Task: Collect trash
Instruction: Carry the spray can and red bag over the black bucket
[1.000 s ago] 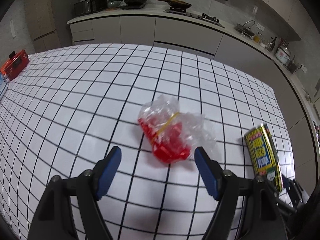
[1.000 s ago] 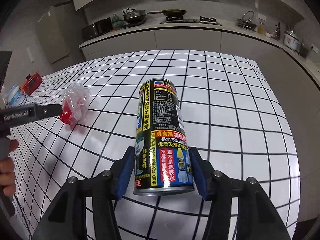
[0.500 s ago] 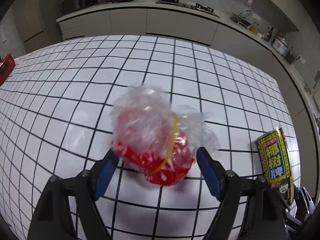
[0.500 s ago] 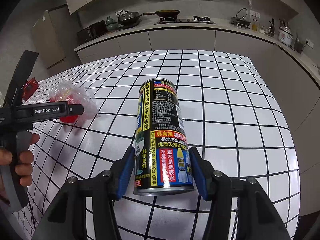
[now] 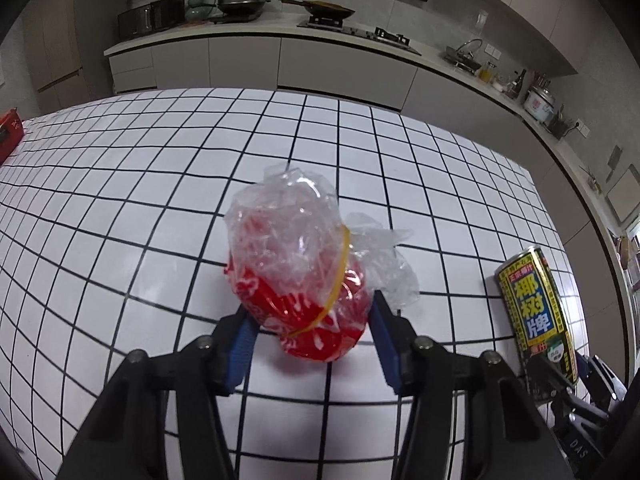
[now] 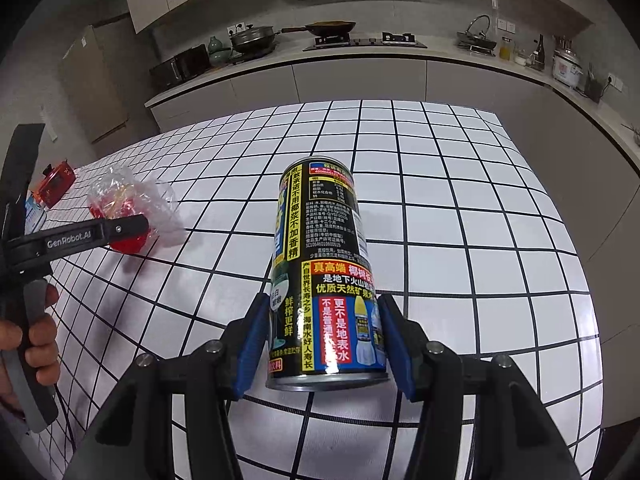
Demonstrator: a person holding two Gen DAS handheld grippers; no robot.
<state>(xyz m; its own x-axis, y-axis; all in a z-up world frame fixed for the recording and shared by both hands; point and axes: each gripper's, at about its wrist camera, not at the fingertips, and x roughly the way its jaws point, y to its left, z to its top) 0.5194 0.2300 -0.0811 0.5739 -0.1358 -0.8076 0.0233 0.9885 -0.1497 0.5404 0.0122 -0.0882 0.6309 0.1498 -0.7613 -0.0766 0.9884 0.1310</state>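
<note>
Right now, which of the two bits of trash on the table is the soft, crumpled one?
The clear plastic bag with red inside, between the left claw's closing jaws. The other is a rigid black and yellow can, gripped by the right claw.

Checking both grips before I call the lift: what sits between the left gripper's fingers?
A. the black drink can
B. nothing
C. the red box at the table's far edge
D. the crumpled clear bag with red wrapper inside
D: the crumpled clear bag sits between the closing blue pads of the left gripper; the black drink can is in the right gripper.
</note>
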